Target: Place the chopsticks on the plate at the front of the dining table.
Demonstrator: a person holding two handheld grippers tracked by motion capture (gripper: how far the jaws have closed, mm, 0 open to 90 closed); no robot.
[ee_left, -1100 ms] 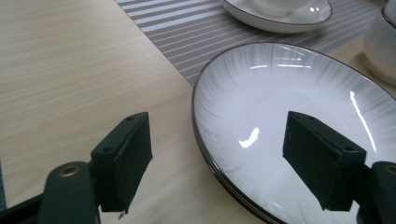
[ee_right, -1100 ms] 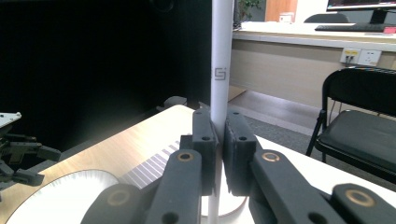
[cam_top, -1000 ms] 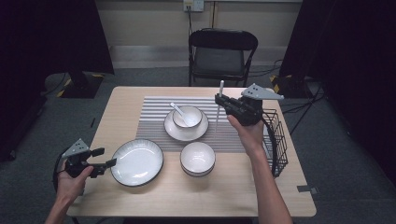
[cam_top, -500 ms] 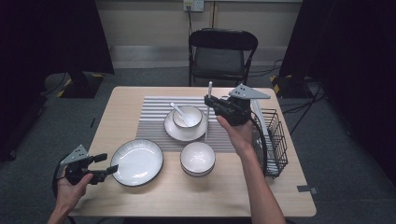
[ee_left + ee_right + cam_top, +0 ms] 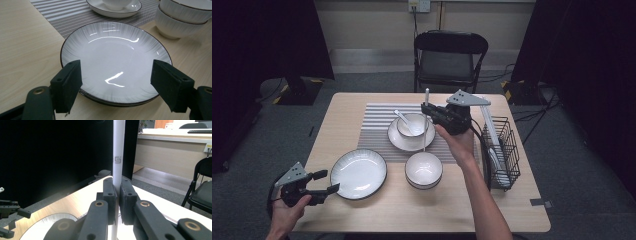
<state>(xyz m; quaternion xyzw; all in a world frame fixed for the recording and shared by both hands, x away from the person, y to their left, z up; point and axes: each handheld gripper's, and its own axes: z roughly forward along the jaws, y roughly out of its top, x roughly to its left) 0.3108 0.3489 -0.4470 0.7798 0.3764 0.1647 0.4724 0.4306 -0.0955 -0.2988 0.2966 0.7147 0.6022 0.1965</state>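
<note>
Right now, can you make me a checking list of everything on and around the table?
Surface: wooden table with a striped placemat.
Job's things: white chopstick held upright; empty plate near the table's left front.
Clutter: stacked bowls; a cup with a spoon on a saucer; wire basket at the right edge.
Grippers: right gripper shut on the chopstick; left gripper open at the plate's near rim.
Cables: black cable trails from the right gripper.
Surroundings: folding chair, dark curtains, grey floor.
</note>
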